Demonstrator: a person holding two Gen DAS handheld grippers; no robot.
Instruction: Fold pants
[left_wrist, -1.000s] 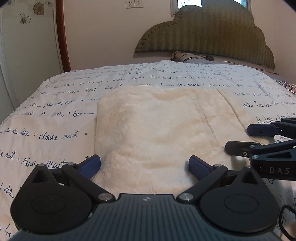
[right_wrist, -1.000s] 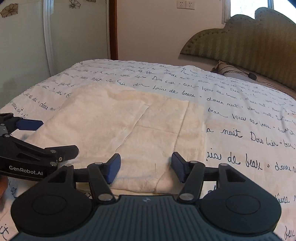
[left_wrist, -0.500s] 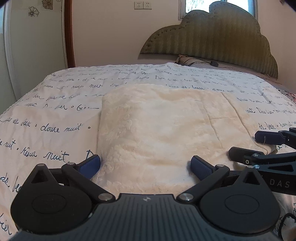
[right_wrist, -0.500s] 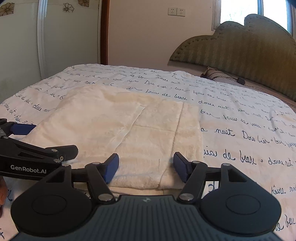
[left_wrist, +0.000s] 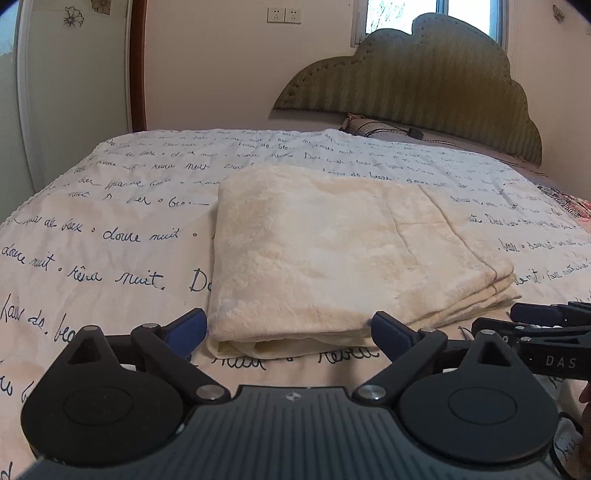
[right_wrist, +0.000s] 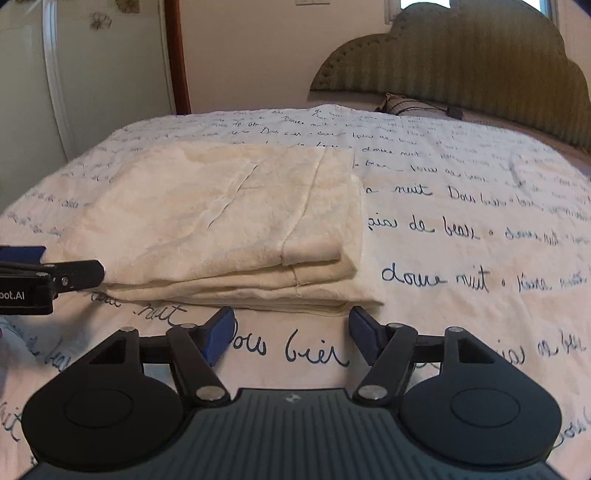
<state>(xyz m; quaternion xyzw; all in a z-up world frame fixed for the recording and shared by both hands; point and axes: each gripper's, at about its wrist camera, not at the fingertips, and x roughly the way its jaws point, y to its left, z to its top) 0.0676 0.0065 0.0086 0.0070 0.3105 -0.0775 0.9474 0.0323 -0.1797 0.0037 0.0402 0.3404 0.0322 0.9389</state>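
The cream fleece pants (left_wrist: 332, 254) lie folded in a flat rectangular stack on the bed; they also show in the right wrist view (right_wrist: 229, 221). My left gripper (left_wrist: 290, 332) is open and empty, just in front of the stack's near edge, apart from it. My right gripper (right_wrist: 291, 332) is open and empty, a little short of the stack's near right corner. Each gripper shows at the edge of the other's view: the right one in the left wrist view (left_wrist: 543, 321), the left one in the right wrist view (right_wrist: 48, 266).
The bedspread (left_wrist: 110, 236) is white with blue handwriting. A green padded headboard (left_wrist: 424, 81) and a striped pillow (left_wrist: 373, 125) stand at the far end. A wall with a wardrobe door (right_wrist: 85, 74) runs along the left side.
Both grippers have drawn back toward me off the folded pants. The stack's near edge, earlier between the fingers, now lies in front of them.
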